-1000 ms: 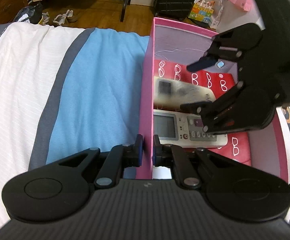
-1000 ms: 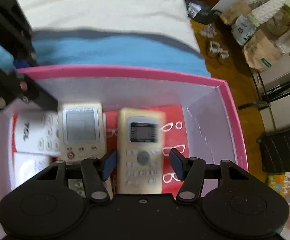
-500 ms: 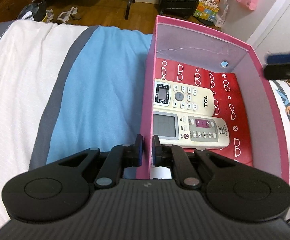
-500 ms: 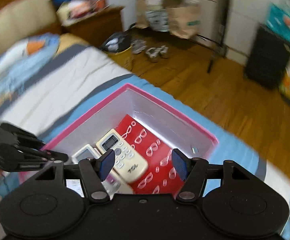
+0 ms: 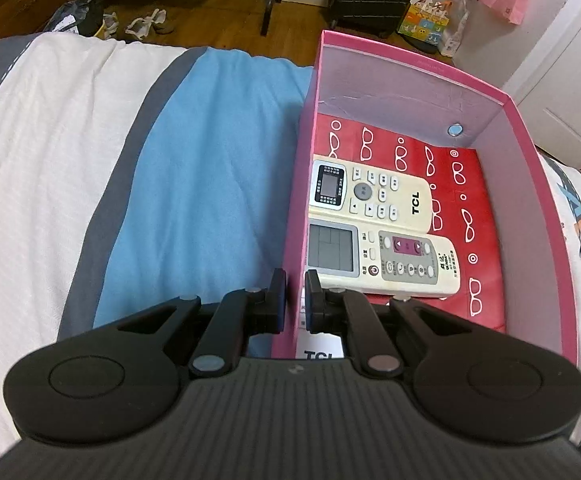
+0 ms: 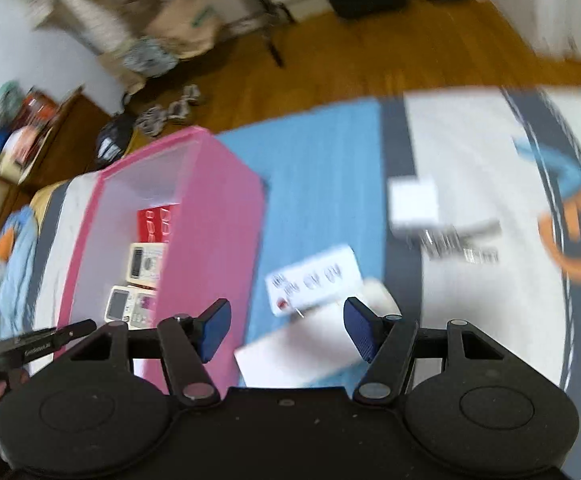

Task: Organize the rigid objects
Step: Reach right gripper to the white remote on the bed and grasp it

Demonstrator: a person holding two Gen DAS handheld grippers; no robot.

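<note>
My left gripper (image 5: pixel 295 296) pinches the box (image 5: pixel 530 152) wall beside two remotes (image 5: pixel 378 232); right gripper (image 6: pixel 286 330) spread, outside the box.

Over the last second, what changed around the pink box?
The right gripper let go of the cream TCL remote, which now lies in the pink box, then pulled out and swung, open, toward a white remote on the bed. The left gripper stays clamped on the box wall; the other remote is unmoved.
</note>
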